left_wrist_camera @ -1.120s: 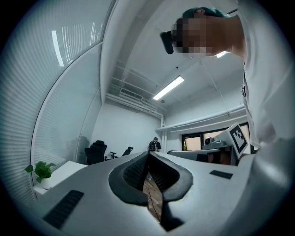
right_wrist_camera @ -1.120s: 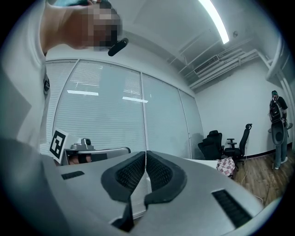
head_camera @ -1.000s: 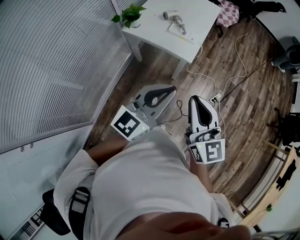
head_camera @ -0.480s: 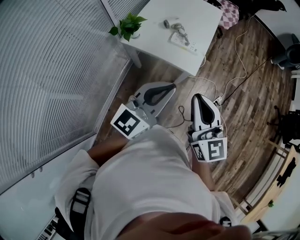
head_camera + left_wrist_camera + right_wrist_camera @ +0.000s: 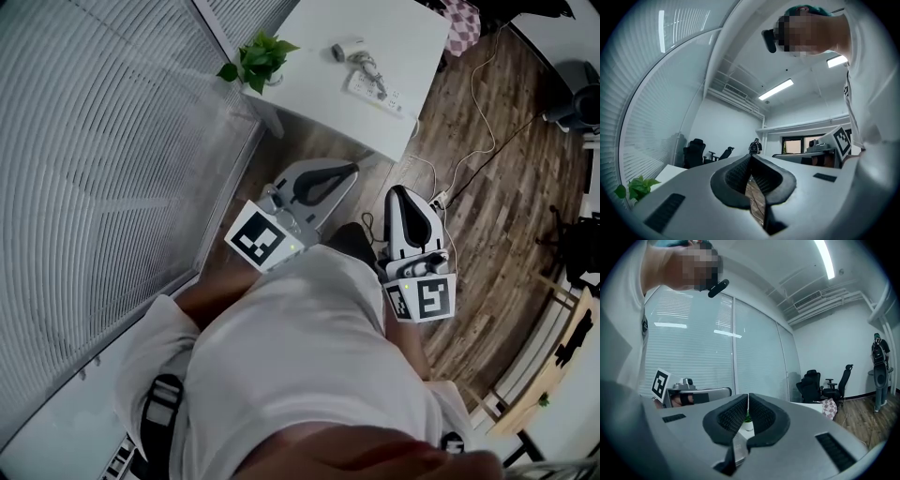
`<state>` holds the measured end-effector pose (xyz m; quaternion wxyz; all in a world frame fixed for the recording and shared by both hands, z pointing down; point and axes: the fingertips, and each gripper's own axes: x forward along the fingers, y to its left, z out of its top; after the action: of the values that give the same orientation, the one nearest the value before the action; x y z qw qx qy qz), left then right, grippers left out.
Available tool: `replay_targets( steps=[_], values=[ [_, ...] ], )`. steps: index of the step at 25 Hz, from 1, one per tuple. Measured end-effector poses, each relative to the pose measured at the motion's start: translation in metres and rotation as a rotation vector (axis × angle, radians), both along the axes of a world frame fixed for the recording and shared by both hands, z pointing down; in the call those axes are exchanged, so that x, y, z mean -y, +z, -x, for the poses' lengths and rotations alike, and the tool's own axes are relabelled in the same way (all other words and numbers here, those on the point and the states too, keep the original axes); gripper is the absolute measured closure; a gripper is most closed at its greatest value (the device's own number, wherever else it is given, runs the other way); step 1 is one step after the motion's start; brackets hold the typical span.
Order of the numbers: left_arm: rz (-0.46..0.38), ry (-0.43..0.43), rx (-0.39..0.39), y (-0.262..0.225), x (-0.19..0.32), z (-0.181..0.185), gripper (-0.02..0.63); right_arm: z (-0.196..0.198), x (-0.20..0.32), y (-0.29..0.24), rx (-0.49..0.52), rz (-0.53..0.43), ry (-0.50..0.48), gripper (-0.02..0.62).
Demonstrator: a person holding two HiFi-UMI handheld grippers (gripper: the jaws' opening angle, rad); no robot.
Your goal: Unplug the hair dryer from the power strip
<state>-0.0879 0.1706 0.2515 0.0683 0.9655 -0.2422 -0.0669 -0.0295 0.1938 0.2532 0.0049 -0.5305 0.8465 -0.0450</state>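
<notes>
Hair dryer (image 5: 343, 51) and power strip (image 5: 377, 91) lie side by side on white desk (image 5: 394, 33). Left gripper (image 5: 349, 171) and right gripper (image 5: 397, 192) are near the desk, over the floor. Fingers of both are together, holding nothing.

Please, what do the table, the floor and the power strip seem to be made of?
The table looks like laminated board or painted wood, matte white: its top is flat and even, without grain. The floor seems wood or wood-look laminate, faintly glossy: brown planks with seams. The power strip is probably smooth white plastic, though too small to be sure.
</notes>
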Motion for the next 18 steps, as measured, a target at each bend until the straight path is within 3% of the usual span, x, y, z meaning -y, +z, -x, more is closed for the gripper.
replay_targets(
  steps=[18],
  values=[
    [0.025,0.034,0.064,0.02,0.076,-0.047,0.577,-0.046,0.082,0.024,0.02,0.023,0.007,0.561]
  ],
)
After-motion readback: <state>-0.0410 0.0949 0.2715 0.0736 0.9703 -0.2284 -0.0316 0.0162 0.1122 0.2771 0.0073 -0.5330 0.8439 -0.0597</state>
